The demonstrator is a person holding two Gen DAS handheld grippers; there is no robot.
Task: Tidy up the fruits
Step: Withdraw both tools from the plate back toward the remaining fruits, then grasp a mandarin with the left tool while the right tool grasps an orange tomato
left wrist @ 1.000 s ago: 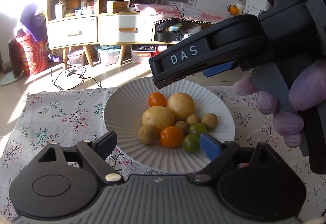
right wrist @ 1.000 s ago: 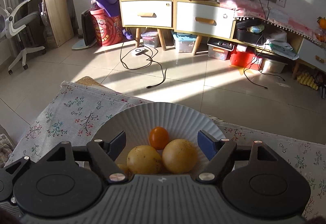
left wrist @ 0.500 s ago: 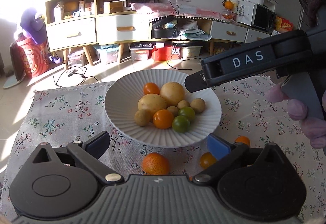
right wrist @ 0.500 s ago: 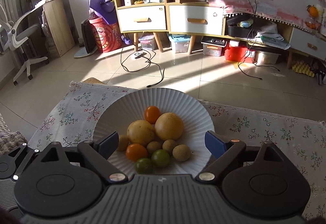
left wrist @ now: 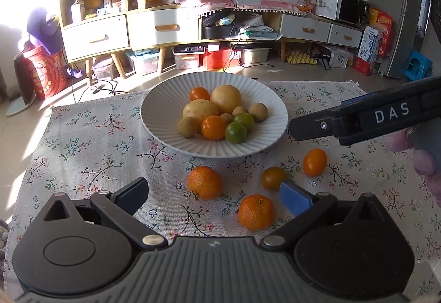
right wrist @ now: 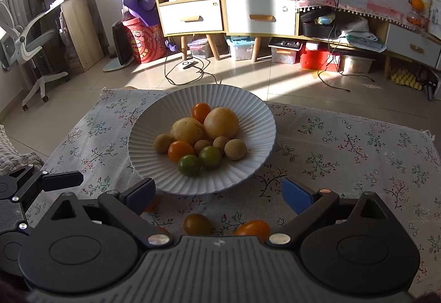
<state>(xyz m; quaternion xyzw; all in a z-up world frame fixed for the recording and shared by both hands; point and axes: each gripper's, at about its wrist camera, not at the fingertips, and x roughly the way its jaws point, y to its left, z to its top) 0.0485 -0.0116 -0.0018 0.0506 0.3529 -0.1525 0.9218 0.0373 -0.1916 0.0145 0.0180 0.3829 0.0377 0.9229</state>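
Observation:
A white ribbed plate [left wrist: 165, 99] [right wrist: 256, 115] on the floral tablecloth holds several fruits: two large yellow ones, small tan ones, two green ones and two orange tomatoes. On the cloth in front of the plate lie two mandarins [left wrist: 204, 182] [left wrist: 256, 211], a dark orange tomato [left wrist: 273, 178] [right wrist: 197, 223] and an oval orange tomato [left wrist: 314, 161] [right wrist: 253, 228]. My left gripper [left wrist: 213, 194] is open and empty, held above the mandarins. My right gripper [right wrist: 219, 194] is open and empty, above the tomatoes; it also shows in the left wrist view [left wrist: 363, 118] right of the plate.
The floral tablecloth [left wrist: 91, 154] covers the table to its edges. Behind the table are the tiled floor with cables, a shelf unit with drawers [left wrist: 96, 38], storage boxes and an office chair [right wrist: 30, 41].
Both grippers have pulled back from over the plate toward the table's near side. The loose mandarins and tomatoes on the cloth have come into view.

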